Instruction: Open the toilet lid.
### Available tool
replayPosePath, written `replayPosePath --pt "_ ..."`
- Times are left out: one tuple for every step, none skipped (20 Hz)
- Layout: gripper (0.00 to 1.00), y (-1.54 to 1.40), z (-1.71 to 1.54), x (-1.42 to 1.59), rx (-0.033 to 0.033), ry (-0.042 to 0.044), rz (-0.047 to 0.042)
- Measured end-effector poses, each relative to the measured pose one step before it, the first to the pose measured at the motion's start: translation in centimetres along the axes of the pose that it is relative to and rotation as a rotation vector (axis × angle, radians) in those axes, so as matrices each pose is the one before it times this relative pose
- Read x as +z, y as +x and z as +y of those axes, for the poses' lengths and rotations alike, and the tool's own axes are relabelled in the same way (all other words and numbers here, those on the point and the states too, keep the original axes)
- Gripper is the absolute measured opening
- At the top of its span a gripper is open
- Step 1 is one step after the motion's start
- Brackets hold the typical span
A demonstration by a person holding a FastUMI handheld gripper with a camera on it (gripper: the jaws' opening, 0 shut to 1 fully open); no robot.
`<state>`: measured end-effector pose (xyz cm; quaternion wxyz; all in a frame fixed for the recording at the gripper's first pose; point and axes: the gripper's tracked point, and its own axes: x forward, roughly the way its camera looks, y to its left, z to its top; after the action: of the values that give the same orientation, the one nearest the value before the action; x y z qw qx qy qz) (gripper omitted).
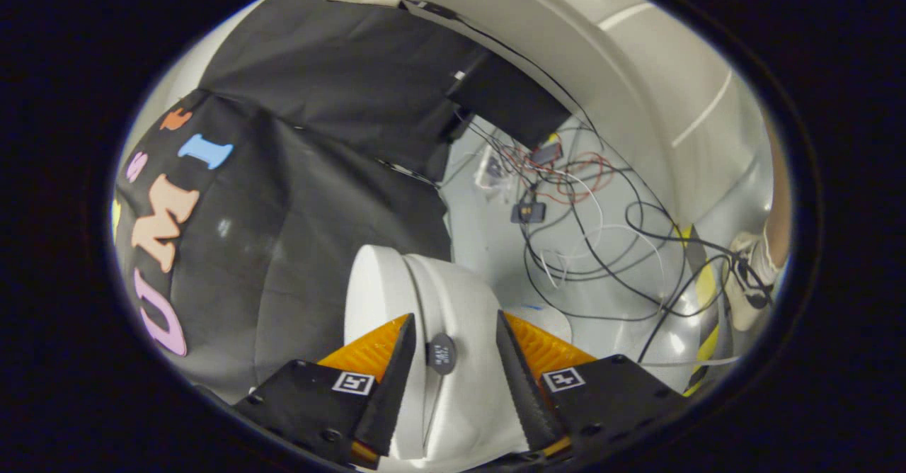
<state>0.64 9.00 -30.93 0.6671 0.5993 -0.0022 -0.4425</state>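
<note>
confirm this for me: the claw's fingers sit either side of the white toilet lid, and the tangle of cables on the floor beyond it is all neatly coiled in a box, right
Not quite. The gripper view shows the claw with a finger on each side of the white toilet lid, as you say. But the cables are not coiled in a box: they sprawl loose across the floor beyond the lid.
</note>
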Motion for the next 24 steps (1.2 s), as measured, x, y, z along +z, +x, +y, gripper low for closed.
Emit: replayPosePath --pt "0.71 0.357 0.023 -0.437 0.01717 0.01448 0.02504" --pt "0.71 0.149 0.413 -0.655 0.03110 0.01606 0.02671" --pt "0.71 0.349 0.589 -0.601 0.03408 0.01413 0.02405" --pt "0.71 0.449 0.263 -0.642 0.01380 0.00707 0.02657" --pt "0.71 0.490 -0.093 -0.708 0.00569 -0.00315 0.02595" --pt "0.71 0.501 0.188 -0.559 0.01061 -0.01071 0.02447" --pt "0.71 0.488 0.465 -0.124 0.02252 -0.00651 0.01652" --pt "0.57 -0.224 -0.021 -0.340 -0.00756 -0.01381 0.02534" --pt "0.43 0.671 0.123 -0.334 -0.00345 -0.02966 0.00876" --pt "0.29 -0.358 0.219 0.193 -0.00186 -0.03816 0.00155" --pt "0.29 -0.175 0.264 0.095 0.00486 -0.03873 -0.00200" --pt "0.29 -0.108 0.269 0.149 0.00863 -0.04632 -0.00599" --pt "0.29 -0.319 0.060 0.014 0.00496 -0.02912 0.00878" --pt "0.30 -0.049 0.138 0.067 0.01192 -0.01020 -0.00246" --pt "0.30 -0.213 0.497 0.234 0.01965 0.00376 -0.01030" --pt "0.30 -0.372 0.805 0.305 0.02169 -0.00525 -0.01587" --pt "0.30 -0.327 1.056 0.385 0.02276 -0.01910 -0.01698" --pt "0.30 -0.547 1.178 0.226 0.01854 -0.02154 -0.01192" --pt "0.30 -0.457 1.159 0.359 0.01773 -0.02747 -0.01234" --pt "0.30 -0.339 1.076 0.239 0.01438 -0.03293 -0.00650" --pt "0.30 -0.352 0.971 0.348 0.01020 -0.03527 -0.00461" --pt "0.30 -0.519 1.162 0.197 0.01321 -0.03509 -0.00017" --pt "0.30 -0.456 1.198 0.390 0.02130 -0.02482 -0.00671" --pt "0.30 -0.356 1.477 0.369 0.02585 -0.01758 -0.00775"
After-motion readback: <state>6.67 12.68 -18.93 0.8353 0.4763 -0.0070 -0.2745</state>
